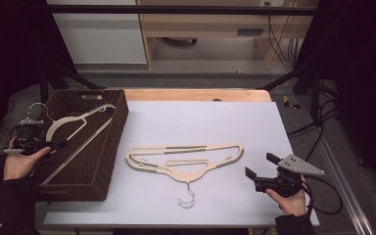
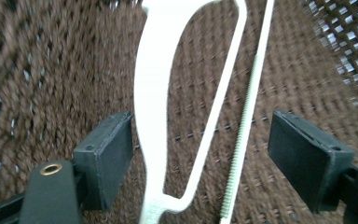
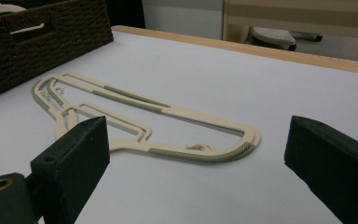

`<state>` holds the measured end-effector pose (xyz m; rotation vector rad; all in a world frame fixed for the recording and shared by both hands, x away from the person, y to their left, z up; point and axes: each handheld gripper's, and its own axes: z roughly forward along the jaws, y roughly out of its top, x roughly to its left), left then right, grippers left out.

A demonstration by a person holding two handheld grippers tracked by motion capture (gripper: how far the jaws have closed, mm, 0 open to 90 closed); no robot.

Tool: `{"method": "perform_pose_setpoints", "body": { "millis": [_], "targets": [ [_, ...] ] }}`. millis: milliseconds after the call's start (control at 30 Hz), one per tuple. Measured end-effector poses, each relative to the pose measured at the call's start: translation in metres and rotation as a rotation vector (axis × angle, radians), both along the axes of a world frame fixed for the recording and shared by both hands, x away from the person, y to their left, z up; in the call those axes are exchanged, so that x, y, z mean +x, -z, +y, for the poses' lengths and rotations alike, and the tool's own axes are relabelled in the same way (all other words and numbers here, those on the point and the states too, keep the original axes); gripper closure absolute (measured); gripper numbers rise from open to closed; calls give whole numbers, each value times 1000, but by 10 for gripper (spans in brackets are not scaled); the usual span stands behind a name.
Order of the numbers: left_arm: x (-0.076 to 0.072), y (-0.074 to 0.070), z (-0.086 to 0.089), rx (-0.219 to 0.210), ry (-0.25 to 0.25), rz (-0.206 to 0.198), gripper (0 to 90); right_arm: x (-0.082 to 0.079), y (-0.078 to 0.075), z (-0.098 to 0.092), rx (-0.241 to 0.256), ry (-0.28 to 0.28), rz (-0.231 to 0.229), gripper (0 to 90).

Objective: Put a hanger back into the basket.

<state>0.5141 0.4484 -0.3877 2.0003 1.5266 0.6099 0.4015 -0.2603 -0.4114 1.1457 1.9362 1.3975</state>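
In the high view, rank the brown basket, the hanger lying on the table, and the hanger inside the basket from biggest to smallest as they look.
1. brown basket
2. hanger on the table
3. hanger in the basket, though it lies tilted, so it may only look shorter

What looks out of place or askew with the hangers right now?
The hanger in the basket sits askew: it leans tilted, with its hook poking over the basket's left rim rather than lying flat inside. The hangers on the table lie flat, stacked neatly. No damage visible. Both the left claw and the right claw are open.

Black sleeves, black tools (image 1: pixel 258 172) (grey plate, right).
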Motion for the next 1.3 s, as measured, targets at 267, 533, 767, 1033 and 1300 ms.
{"method": "perform_pose_setpoints", "body": {
  "millis": [267, 533, 767, 1033, 1300],
  "targets": [
    [-21, -36, -15, 0, 36, -161, 188, -1, -1, -1, 1, 4, -3, 71],
    [-51, -69, -72, -27, 223, -328, 108, -2, -2, 3, -1, -4, 4, 69],
    [-72, -77, -114, -118, 330, -429, 80, -3, -3, 6, 9, -15, 2, 61],
    [-91, -61, -158, -232, 425, -455, 69, -4, -6, 15, 16, -27, 4, 55],
    [-108, -40, -191, -318, 469, -454, 81, -7, -8, 29, 18, -34, 6, 52]
  ]
}}
